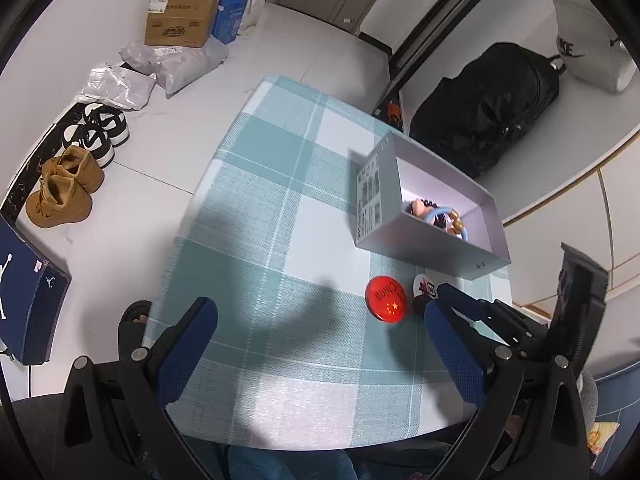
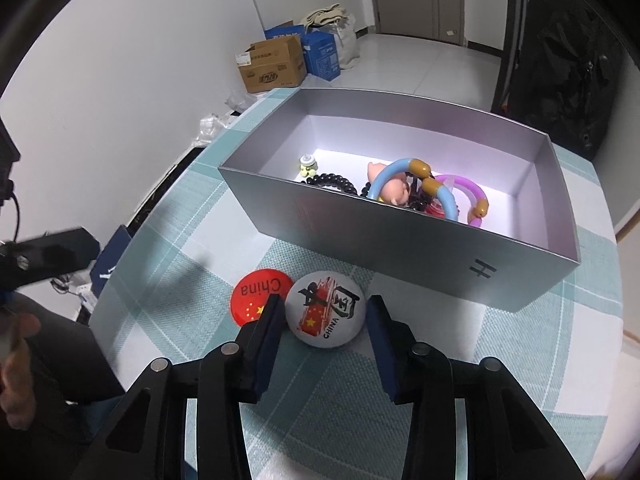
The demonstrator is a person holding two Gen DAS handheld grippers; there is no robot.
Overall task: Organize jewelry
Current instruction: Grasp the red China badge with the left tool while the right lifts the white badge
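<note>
A grey box (image 2: 440, 256) stands on the checked tablecloth (image 2: 192, 280) and holds a blue bangle (image 2: 400, 172), a purple bangle (image 2: 472, 188), black beads (image 2: 332, 182) and small figures. A white China badge (image 2: 326, 312) and a red China badge (image 2: 260, 294) lie on the cloth in front of the box. My right gripper (image 2: 326, 312) is open, its fingers either side of the white badge with a gap on the right. My left gripper (image 1: 320, 320) is open and empty above the cloth; the red badge (image 1: 387, 299), the box (image 1: 424, 240) and the white badge (image 1: 425, 284) lie ahead to its right.
The right gripper's body (image 1: 576, 304) shows at the right of the left wrist view. On the floor to the left are shoes (image 1: 68, 188), plastic bags (image 1: 172, 64), cardboard boxes (image 1: 180, 20) and a blue shoebox (image 1: 24, 292). A black backpack (image 1: 492, 108) sits beyond the table.
</note>
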